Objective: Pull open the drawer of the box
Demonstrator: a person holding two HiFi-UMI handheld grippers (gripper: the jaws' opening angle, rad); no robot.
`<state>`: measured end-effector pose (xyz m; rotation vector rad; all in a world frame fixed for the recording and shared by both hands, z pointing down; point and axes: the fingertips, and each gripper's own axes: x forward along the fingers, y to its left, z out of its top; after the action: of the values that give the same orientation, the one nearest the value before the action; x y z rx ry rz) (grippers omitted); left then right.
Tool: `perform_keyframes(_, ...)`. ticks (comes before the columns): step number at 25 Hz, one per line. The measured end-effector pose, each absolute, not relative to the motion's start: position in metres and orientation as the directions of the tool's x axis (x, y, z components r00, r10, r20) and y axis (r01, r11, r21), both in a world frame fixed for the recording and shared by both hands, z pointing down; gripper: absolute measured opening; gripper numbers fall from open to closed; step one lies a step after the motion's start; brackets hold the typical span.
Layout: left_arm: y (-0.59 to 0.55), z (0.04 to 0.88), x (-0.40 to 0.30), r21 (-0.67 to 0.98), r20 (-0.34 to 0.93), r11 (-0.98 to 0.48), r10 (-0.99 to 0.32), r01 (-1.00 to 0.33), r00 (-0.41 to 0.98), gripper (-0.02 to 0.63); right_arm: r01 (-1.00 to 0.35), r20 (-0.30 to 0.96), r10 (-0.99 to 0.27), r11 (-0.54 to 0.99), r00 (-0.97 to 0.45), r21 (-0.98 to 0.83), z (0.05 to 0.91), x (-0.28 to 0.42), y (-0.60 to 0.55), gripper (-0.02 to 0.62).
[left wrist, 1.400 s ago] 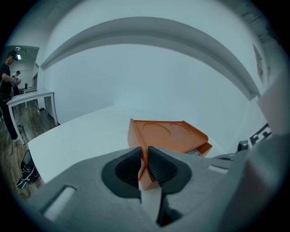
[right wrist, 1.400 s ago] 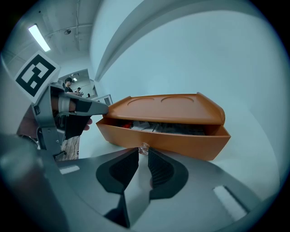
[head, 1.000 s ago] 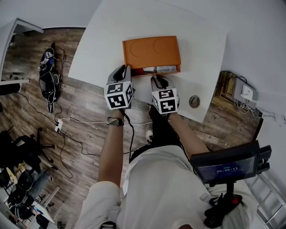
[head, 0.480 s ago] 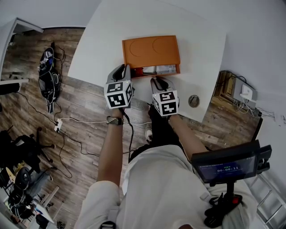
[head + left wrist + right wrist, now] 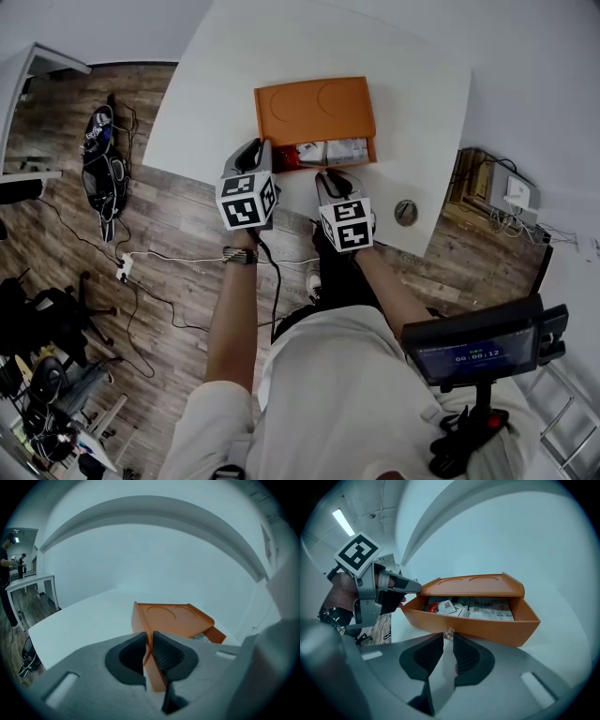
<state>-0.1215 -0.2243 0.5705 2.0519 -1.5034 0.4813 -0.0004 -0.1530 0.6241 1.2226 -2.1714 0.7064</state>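
From the head view I see a white table (image 5: 403, 66) filling the top of the frame above a wood-plank floor (image 5: 178, 225). Cables (image 5: 173, 255) trail across the floor at the left, and dark office chairs (image 5: 47, 319) stand at the lower left. A pale wall (image 5: 553, 56) takes the upper right, and in the right gripper view a strip light (image 5: 343, 522) glows at the upper left.

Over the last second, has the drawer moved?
Yes. In the head view the drawer has slid further out of the orange box, toward the person.
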Motion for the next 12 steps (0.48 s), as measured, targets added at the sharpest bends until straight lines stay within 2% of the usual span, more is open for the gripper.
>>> perform_keyframes(12, -0.2280, 0.5723, -0.1214, 0.199, 0.581, -0.228, -0.756, -0.953, 0.302, 0.054, -0.878, 0.686, -0.581, 0.442, -0.437, -0.185, 0.6262, 0.0023, -0.1466, 0.068)
